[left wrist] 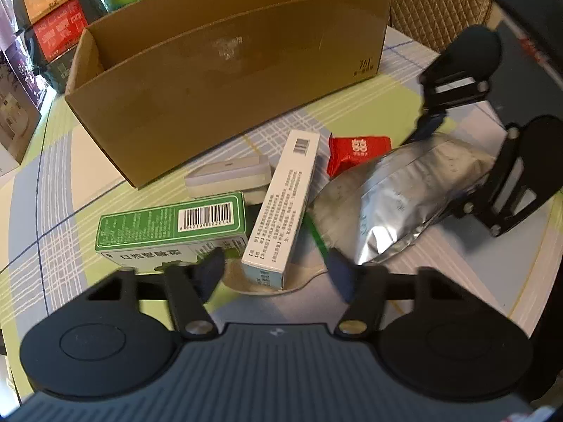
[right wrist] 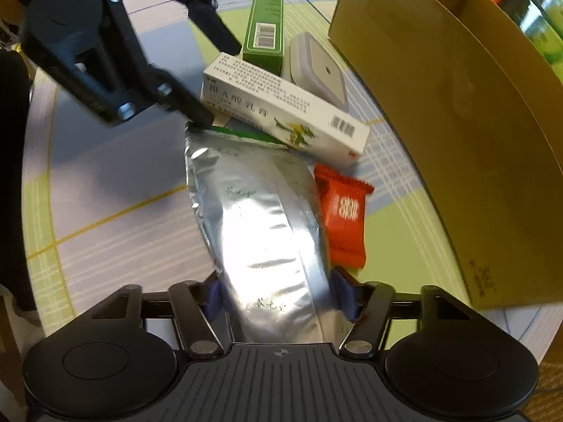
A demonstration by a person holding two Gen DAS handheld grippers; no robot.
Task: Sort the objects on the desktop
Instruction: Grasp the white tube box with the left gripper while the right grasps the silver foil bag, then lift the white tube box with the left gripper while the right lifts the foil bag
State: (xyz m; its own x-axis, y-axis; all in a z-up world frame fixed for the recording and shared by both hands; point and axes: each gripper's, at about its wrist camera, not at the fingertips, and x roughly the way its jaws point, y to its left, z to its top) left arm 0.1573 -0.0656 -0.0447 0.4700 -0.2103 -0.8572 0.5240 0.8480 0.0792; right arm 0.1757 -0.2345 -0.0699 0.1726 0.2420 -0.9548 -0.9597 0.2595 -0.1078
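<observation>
R gripper [right wrist: 279,297] jaws straddle foil pouch [right wrist: 260,225], beside red packet [right wrist: 343,218].

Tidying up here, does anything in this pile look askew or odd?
Yes. The white carton lies slanted, one end propped on the grey case, the other over the silver pouch's green edge. Nothing looks spilled or torn.

Checked tablecloth [left wrist: 52,183] under cardboard box [left wrist: 225,81]

Silver foil pouch [right wrist: 267,232], red sachet [right wrist: 343,218], boxes beside cardboard carton [left wrist: 225,81]
</observation>
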